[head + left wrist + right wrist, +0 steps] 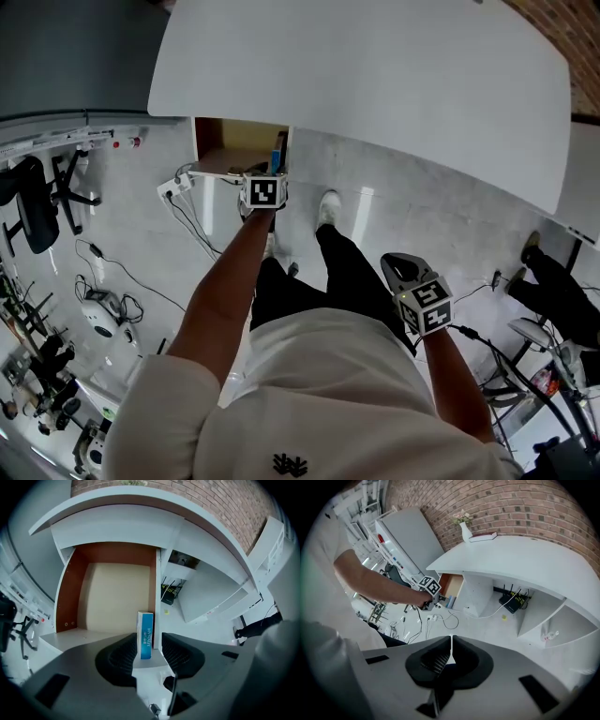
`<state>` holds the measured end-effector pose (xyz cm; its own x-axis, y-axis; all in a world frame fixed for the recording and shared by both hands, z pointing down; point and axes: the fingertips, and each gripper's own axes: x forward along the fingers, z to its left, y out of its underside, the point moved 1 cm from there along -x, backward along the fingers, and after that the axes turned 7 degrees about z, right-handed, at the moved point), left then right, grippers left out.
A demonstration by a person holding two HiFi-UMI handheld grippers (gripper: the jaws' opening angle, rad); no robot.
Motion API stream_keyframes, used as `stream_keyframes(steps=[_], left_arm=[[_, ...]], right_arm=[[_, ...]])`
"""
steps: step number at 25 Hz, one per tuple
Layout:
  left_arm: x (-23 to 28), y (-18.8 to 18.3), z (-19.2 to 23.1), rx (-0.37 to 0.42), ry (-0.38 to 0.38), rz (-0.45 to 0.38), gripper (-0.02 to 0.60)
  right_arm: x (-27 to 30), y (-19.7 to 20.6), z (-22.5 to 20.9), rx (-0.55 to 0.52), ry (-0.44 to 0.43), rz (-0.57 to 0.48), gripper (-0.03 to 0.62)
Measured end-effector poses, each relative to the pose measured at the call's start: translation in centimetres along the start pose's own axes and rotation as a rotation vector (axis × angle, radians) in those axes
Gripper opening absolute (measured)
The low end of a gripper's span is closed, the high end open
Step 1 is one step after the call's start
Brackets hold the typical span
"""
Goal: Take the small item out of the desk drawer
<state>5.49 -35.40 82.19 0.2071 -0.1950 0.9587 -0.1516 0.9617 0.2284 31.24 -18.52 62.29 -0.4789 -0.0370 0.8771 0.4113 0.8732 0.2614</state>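
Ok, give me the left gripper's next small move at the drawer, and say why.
Probably close the left gripper on the blue box. The box stands upright between the open jaws at the front right corner of the open drawer, and neither pad seems to press on it yet, so it cannot be lifted out until it is gripped.

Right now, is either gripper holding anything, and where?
Nothing held. The small blue cardboard box stands ungripped between the left gripper's open jaws; the right gripper is shut, empty.

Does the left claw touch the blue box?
Cannot tell. In the left gripper view the box stands between the left claw's pads: a gap shows at the right one, but the left one's edge meets the box's outline.
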Motion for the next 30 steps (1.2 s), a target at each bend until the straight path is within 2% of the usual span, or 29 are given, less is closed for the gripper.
stream_keyframes(steps=[7, 9, 10, 12, 24, 27, 30], left_arm=[[3.6, 1.0, -0.3, -0.048, -0.02, 0.071, 0.169], [4.0, 1.0, 0.0, -0.048, -0.043, 0.074, 0.126], [4.0, 0.9, 0.2, -0.05, -0.053, 0.073, 0.098], [3.7, 0.7, 0.1, -0.056, -0.058, 0.066, 0.094], [1.2, 0.8, 1.2, -0.08, -0.054, 0.005, 0.091], [-0.6, 0.8, 1.0, -0.073, -0.021, -0.002, 0.091], [-1.5, 1.3, 1.4, -0.072, -0.021, -0.025, 0.091]], right_arm=[[0.3, 0.8, -1.2, 0.016, -0.019, 0.019, 0.037], [0.5, 1.2, -1.5, 0.017, -0.016, 0.023, 0.037], [0.5, 1.3, -1.5, 0.016, -0.015, 0.025, 0.037], [0.3, 1.6, -1.6, 0.017, -0.013, 0.028, 0.037], [1.0, 1.2, 0.5, 0.007, -0.007, 0.009, 0.037], [0.8, 0.5, 1.8, 0.003, -0.003, -0.006, 0.037], [1.1, 0.9, 3.0, 0.001, 0.001, -0.013, 0.037]])
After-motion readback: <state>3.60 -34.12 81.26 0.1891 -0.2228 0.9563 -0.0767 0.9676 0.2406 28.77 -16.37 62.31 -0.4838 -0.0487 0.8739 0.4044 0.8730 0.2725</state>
